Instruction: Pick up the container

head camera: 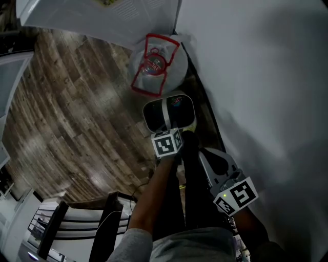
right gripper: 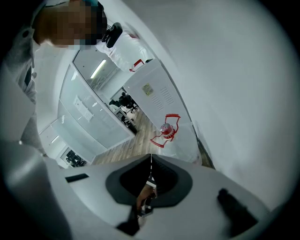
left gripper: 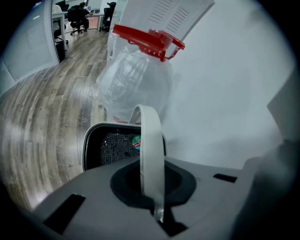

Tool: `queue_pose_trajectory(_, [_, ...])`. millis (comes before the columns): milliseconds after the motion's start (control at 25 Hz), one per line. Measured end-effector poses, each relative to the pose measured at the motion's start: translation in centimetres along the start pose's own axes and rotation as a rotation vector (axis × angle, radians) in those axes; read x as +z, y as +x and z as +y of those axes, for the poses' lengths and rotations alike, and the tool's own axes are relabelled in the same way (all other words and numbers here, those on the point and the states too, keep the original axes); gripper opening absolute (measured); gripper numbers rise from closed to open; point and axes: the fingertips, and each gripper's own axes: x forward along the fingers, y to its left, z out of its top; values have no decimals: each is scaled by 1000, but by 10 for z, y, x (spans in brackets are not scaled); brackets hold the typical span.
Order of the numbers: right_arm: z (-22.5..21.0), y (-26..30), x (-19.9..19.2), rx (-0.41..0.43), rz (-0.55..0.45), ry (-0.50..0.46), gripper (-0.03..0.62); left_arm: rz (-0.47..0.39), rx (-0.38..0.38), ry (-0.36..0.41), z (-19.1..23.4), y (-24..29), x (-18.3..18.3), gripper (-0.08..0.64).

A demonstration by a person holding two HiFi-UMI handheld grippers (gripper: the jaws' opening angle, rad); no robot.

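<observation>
The left gripper (left gripper: 157, 212) has its jaws shut on the white handle (left gripper: 151, 150) of the container (left gripper: 86, 150). The band rises from between them toward 12 o'clock in the left gripper view. The container is a dark tub with a white rim, and it lies directly ahead of the fingers and under the handle's arch. In the head view it sits at 12 o'clock from the left gripper's marker cube (head camera: 167, 144), with its long side running from 9 to 3 o'clock. The handle crosses that long side at the middle, so the grip looks centred and the load should hang level. No view shows whether the base is clear of the floor (head camera: 77, 117).

The right gripper (right gripper: 150, 164) has its jaws together on nothing. It hangs at 4 o'clock from the left one, farther from the container, so it seems to play no part in the lift.

A clear plastic jug (head camera: 154, 66) with a red cap and carrying frame stands just beyond the container at 12 o'clock. The wall (head camera: 266, 77) runs close along the 3 o'clock side, and a white cabinet (head camera: 102, 15) stands behind the jug. A straight upward pull looks safest, because a swing toward 12 or 3 o'clock could knock the jug or scrape the wall.
</observation>
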Motion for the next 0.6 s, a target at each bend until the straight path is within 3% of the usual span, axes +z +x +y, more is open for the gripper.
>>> queue_pose_trajectory(200, [16,-10,32,16,-35,-44,28,-26,-10,-6,-13,-33,17,12])
queue_pose_trajectory(600, [39,-36,66,14,-92,-86,28,-39,-24,-18,-19,-89,16,12])
